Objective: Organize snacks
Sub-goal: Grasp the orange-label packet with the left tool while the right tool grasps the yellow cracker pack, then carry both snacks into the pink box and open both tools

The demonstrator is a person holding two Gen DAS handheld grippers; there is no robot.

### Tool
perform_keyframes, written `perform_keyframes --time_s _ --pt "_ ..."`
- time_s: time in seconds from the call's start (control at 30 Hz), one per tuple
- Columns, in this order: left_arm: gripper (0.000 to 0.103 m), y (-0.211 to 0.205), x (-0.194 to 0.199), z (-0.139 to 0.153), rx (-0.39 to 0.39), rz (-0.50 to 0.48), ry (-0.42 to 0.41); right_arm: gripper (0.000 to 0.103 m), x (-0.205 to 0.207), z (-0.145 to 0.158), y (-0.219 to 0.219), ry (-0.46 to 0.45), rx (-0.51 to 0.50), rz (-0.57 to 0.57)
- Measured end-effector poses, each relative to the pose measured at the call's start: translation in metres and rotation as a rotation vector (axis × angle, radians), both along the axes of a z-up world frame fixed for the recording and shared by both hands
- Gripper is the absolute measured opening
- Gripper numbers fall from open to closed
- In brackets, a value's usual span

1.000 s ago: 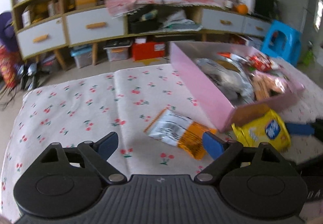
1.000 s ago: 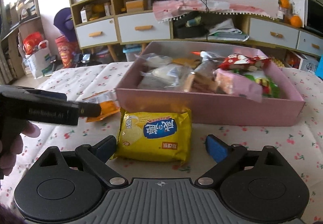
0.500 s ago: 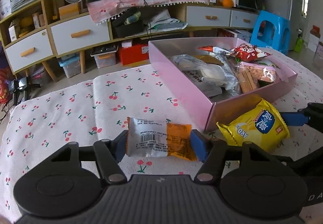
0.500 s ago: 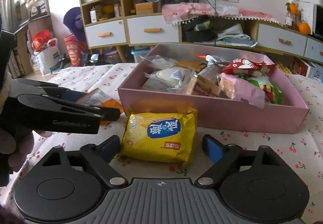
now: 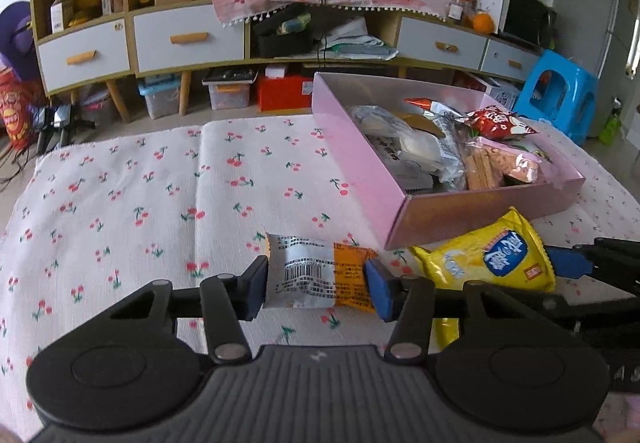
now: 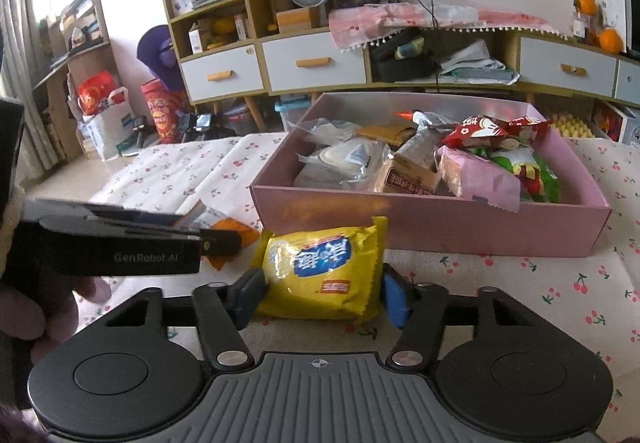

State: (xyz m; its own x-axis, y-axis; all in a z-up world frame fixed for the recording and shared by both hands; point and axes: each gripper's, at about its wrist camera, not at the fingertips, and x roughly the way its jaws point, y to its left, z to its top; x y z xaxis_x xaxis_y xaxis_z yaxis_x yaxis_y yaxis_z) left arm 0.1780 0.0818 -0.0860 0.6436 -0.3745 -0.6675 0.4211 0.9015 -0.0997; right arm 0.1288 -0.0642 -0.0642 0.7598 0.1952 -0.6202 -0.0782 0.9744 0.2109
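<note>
A silver-and-orange snack packet (image 5: 320, 275) lies on the cherry-print cloth between the blue pads of my left gripper (image 5: 317, 293). Its jaws are closing, and both pads touch the packet's ends. A yellow biscuit packet (image 6: 320, 267) sits just in front of the pink box (image 6: 432, 231). My right gripper (image 6: 322, 299) is closing on it, with a pad against each side, and the packet bulges upward. The yellow packet (image 5: 488, 259) also shows in the left wrist view, to the right. The pink box (image 5: 360, 167) holds several wrapped snacks.
The cherry-print cloth (image 5: 140, 203) covers the surface left of the box. A person's hand (image 6: 36, 319) holds the left gripper at the left edge. Beyond are a low cabinet with drawers (image 5: 188, 43), storage bins under it, and a blue stool (image 5: 556, 91).
Both pairs of jaws have narrowed from wide open onto their packets. The left gripper now has the silver-and-orange packet between its pads, and the yellow packet has tipped up in the right gripper.
</note>
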Motion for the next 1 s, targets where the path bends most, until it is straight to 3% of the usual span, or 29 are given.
perform_keyframes --time_s 0.17,0.43,0.73,1.0 --pt "0.047 -0.003 -0.012 0.003 0.003 -0.006 0.027 0.036 -0.001 0.005 -0.017 0.043 0.112 -0.031" --pt "0.047 -0.014 -0.025 0.019 0.001 -0.016 0.033 0.023 -0.007 0.011 -0.050 0.124 0.338 -0.097" --pt "0.047 -0.029 -0.036 0.044 -0.020 -0.021 -0.004 0.020 -0.015 0.024 -0.076 0.164 0.515 -0.130" --pt "0.047 -0.047 -0.028 0.062 -0.046 -0.014 -0.041 0.020 -0.011 0.053 -0.106 0.101 0.556 -0.176"
